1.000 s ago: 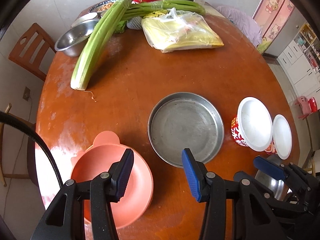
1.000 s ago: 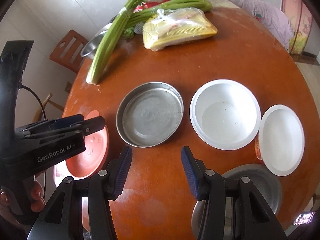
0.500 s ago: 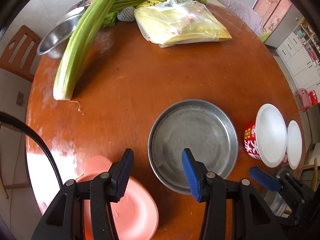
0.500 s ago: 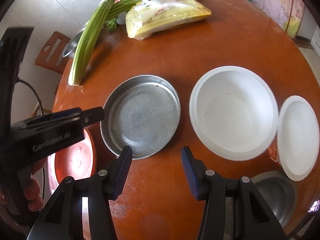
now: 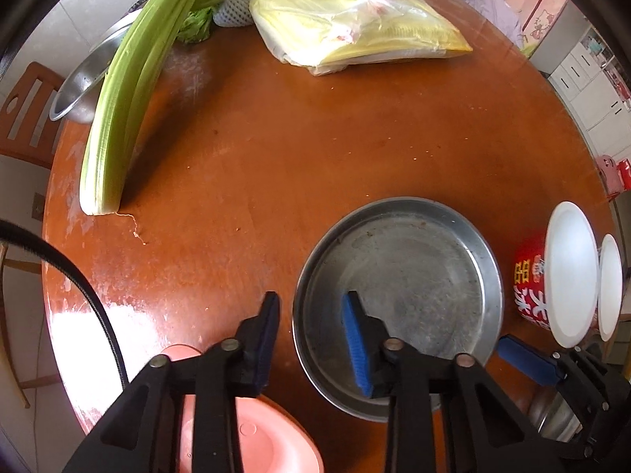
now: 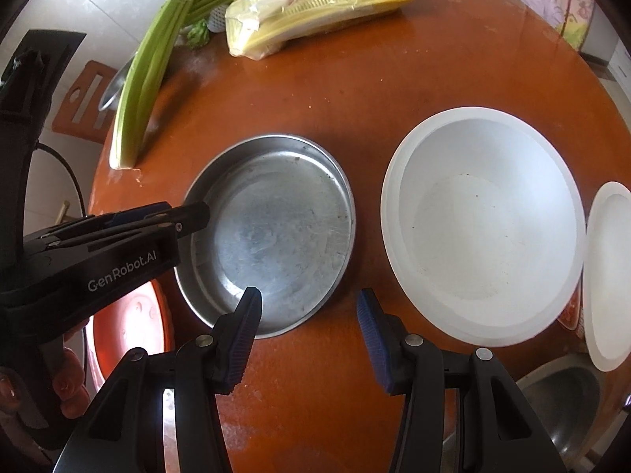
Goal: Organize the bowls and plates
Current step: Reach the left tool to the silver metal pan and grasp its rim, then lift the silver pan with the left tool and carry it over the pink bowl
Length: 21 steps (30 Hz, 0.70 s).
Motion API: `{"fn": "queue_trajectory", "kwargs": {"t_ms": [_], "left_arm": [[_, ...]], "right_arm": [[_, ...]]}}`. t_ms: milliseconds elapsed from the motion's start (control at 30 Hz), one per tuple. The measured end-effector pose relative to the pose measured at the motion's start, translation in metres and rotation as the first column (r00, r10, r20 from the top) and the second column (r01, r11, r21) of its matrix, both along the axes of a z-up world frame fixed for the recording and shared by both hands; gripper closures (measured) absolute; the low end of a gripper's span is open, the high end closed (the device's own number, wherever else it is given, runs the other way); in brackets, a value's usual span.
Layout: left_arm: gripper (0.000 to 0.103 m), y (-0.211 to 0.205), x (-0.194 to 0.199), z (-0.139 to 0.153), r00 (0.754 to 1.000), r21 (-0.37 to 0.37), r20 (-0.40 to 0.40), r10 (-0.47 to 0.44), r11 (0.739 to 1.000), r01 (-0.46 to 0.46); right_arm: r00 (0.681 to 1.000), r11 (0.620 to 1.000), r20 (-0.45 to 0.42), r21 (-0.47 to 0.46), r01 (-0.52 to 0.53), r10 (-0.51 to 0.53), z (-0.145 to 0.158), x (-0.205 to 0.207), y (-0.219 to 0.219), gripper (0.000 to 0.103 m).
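Note:
A round steel plate [image 5: 410,287] [image 6: 276,228] lies on the brown round table [image 5: 295,146]. My left gripper [image 5: 311,335] is open, its fingers astride the plate's left rim; it also shows in the right wrist view [image 6: 189,216]. My right gripper [image 6: 307,327] is open and empty, just in front of the plate's near rim. A pink plastic bowl [image 5: 256,441] [image 6: 126,335] sits under the left gripper. A big white bowl [image 6: 481,228] [image 5: 572,272] with a red printed side and a smaller white bowl [image 6: 607,276] stand to the right. A steel bowl [image 6: 560,406] is at the near right.
Long celery stalks [image 5: 126,90] lie at the far left over a steel bowl [image 5: 83,86]. A yellow packet in a clear bag [image 5: 355,27] lies at the far side. A wooden chair [image 5: 23,114] stands beyond the table's left edge.
Both grippers have moved forward toward the steel plate. The left gripper has gone from above the pink bowl to astride the plate's left rim. Both stay open.

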<state>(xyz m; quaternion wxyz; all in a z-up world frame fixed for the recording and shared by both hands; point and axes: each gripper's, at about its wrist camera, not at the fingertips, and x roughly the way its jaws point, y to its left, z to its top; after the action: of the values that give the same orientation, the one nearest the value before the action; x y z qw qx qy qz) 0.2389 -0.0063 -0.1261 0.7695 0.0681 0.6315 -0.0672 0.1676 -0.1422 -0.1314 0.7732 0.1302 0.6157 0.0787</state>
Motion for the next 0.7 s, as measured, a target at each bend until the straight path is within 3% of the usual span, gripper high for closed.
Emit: {"fn": "queue_trajectory", "kwargs": {"t_ms": [367, 700], "left_arm": [[0.083, 0.007, -0.003, -0.008, 1.0, -0.021, -0.001, 0.01, 1.0, -0.01], [0.083, 0.006, -0.015, 0.028, 0.998, -0.031, 0.059, 0.006, 1.0, -0.004]], "right_arm": [[0.999, 0.998, 0.018, -0.04, -0.039, 0.04, -0.001, 0.006, 0.012, 0.053], [0.998, 0.999, 0.06, -0.039, -0.033, 0.035, 0.022, 0.003, 0.009, 0.053]]}}
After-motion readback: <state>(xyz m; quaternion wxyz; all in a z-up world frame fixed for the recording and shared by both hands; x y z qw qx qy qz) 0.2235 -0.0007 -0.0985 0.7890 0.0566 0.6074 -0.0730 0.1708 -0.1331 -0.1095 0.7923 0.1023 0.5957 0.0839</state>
